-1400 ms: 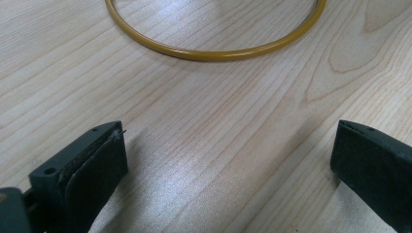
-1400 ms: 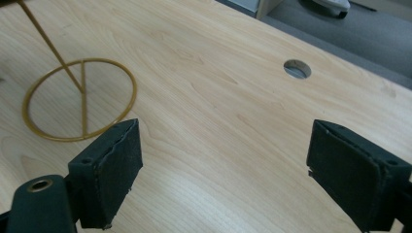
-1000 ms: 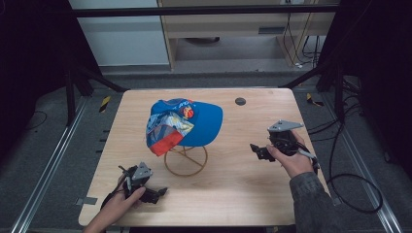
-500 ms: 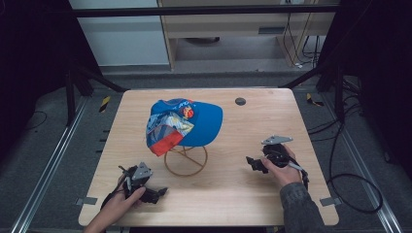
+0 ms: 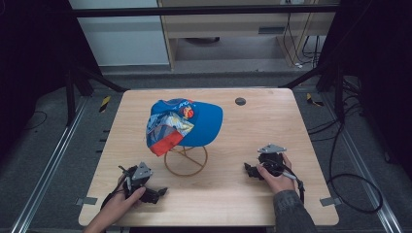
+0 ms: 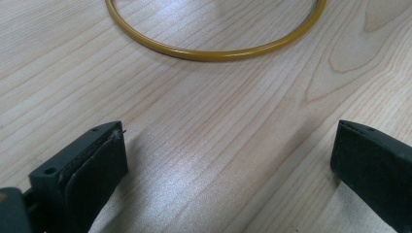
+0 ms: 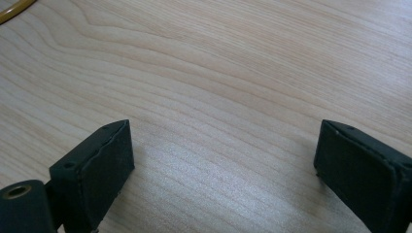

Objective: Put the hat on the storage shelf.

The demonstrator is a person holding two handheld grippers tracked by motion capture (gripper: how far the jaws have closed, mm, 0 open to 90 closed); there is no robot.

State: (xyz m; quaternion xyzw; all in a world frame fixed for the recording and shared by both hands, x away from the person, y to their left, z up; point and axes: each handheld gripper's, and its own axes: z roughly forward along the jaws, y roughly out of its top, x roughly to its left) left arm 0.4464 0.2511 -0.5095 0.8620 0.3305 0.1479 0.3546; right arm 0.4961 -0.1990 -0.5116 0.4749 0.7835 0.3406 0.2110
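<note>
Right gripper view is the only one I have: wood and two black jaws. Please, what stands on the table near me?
Observer: A blue cap sits on a wire stand, beside the right gripper.
Operator: Is the left gripper holding something?
Observer: No. The left gripper has its jaws apart over bare table.
Operator: Anything else on the table?
Observer: A small dark disc near the far edge.

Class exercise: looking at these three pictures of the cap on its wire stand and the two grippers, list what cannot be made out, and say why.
- Cap lettering and round badge: high view, too small and blurred.
- Wire stand upper part: high view, hidden under the cap.
- Stand's ring: left gripper view, far side cut off by the top edge.
- Small dark disc on the table: high view, too small to identify.
</note>
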